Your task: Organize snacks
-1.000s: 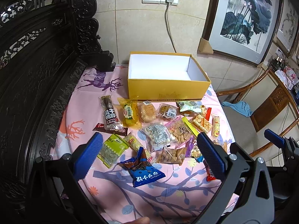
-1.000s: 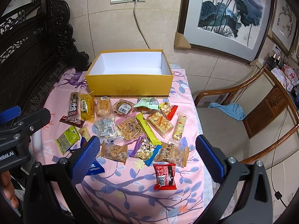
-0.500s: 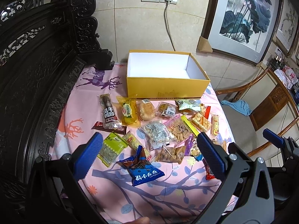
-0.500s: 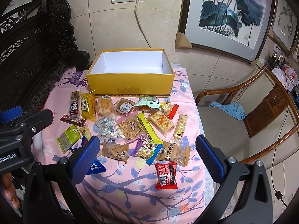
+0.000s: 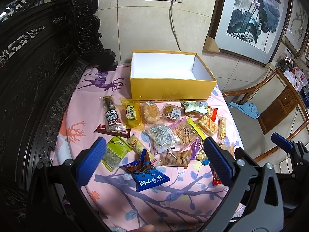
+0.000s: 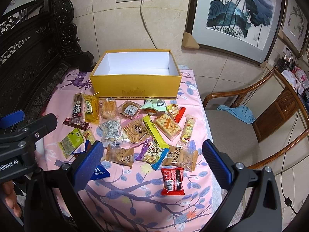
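Note:
An empty yellow box (image 5: 171,92) (image 6: 135,89) with a white inside stands at the back of the pink tablecloth. Several snack packets lie scattered in front of it. A blue packet (image 5: 148,176) lies nearest my left gripper (image 5: 154,160), which hovers open above the table's near side with nothing between its fingers. A red packet (image 6: 171,177) lies nearest my right gripper (image 6: 152,160), also open and holding nothing. In the right wrist view the left gripper's body fills the left edge, with a hand below it.
Dark carved wooden furniture (image 5: 34,73) borders the table on the left. A wooden chair (image 6: 241,135) with a blue cloth (image 6: 237,112) stands to the right. A cable (image 6: 146,27) runs down the tiled wall behind the box. Framed paintings lean against the wall.
Both views have shifted only slightly toward the table. No packet has moved and both grippers stay open.

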